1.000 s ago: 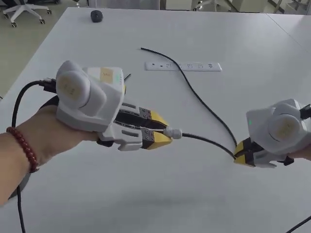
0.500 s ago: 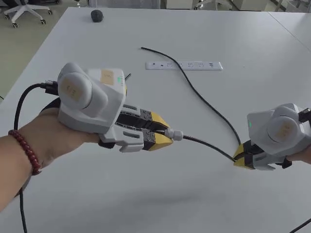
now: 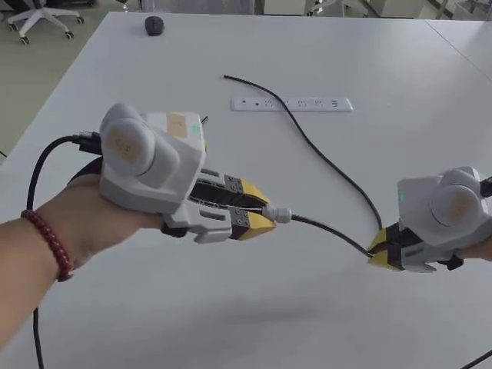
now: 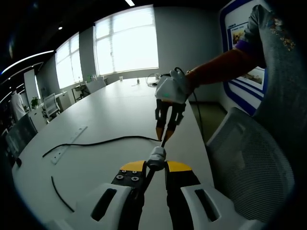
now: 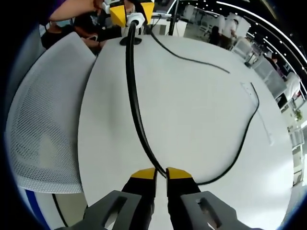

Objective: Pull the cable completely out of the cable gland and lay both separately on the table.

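A broad white surface (image 3: 254, 307) carries everything. At its near left, the left hand-held gripper (image 3: 264, 214) is held in a hand just above the surface, its yellow-tipped jaws pointing right and closed tight on a small white plastic cable gland (image 3: 277, 214), which juts out past the jaw tips. At the near right, well apart from it, the right hand-held gripper (image 3: 374, 254) points back to the left with its jaws pinched together on a long black cable (image 3: 323, 161). The short stretch of cable between the two runs nearly straight, off the surface, from the gland's right end to the right jaws; the cable has not come out of the gland. From the right jaws the rest of the cable lies on the surface, curving away to the far left, crossing a white power strip (image 3: 292, 104) and ending at a free tip just beyond it. The right gripper view looks along the cable up to the gland at the top. A small dark rounded object (image 3: 154, 25) sits at the far edge of the surface.
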A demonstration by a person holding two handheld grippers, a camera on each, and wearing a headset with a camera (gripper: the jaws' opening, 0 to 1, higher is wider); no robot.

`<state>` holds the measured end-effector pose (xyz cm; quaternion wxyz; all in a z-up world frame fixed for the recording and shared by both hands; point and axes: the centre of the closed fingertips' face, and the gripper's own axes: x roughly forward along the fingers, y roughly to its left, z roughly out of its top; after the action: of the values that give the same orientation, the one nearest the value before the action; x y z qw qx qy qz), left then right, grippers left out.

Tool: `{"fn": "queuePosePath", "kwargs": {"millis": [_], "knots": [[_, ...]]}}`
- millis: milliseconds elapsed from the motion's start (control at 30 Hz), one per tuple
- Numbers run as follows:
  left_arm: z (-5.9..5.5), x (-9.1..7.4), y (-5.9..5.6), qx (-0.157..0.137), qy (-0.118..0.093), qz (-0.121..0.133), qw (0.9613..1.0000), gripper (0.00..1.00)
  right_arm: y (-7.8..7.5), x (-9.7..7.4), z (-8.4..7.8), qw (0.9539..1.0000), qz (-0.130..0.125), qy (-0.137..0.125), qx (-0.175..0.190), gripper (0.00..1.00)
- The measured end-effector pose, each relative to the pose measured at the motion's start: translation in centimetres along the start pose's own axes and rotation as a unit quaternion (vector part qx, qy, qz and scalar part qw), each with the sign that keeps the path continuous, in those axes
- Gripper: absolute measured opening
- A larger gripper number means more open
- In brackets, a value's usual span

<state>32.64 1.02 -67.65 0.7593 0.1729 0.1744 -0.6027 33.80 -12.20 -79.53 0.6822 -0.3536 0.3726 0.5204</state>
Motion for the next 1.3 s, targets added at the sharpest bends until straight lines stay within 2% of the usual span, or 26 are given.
{"fn": "queuePosePath", "kwargs": {"millis": [167, 233, 400, 500, 767, 1000, 1200, 1300], "knots": [[-0.1, 0.3, -0.2, -0.002, 0.001, -0.002, 1.0000, 0.16, 0.4, -0.3, 1.7, 0.9994, 0.000, -0.034, 0.008, 0.16], [-0.1, 0.3, -0.2, -0.002, 0.002, -0.002, 1.0000, 0.16, 0.7, -0.4, 2.7, 0.9987, -0.001, -0.051, 0.009, 0.26], [0.0, 0.3, -0.1, -0.004, 0.001, -0.001, 1.0000, 0.16, 1.5, -0.9, 4.8, 0.9975, 0.002, -0.070, -0.007, 0.34], [0.0, 0.3, -0.1, -0.005, 0.002, 0.001, 1.0000, 0.16, 1.8, -1.5, 6.4, 0.9956, 0.003, -0.093, -0.010, 0.39], [-0.2, 0.3, 0.0, -0.006, 0.006, 0.002, 1.0000, 0.16, 2.5, -2.8, 10.2, 0.9907, -0.001, -0.132, -0.032, 0.42], [-0.3, 0.3, 0.1, -0.007, 0.010, 0.004, 0.9999, 0.16, 2.7, -4.1, 12.8, 0.9854, -0.005, -0.162, -0.053, 0.37], [-0.4, 0.4, 0.0, -0.008, 0.011, 0.004, 0.9999, 0.16, 3.1, -5.0, 14.5, 0.9827, -0.007, -0.174, -0.064, 0.37], [-0.4, 0.5, 0.0, -0.007, 0.010, 0.003, 0.9999, 0.16, 3.5, -5.0, 15.1, 0.9821, -0.005, -0.175, -0.070, 0.33]]}}
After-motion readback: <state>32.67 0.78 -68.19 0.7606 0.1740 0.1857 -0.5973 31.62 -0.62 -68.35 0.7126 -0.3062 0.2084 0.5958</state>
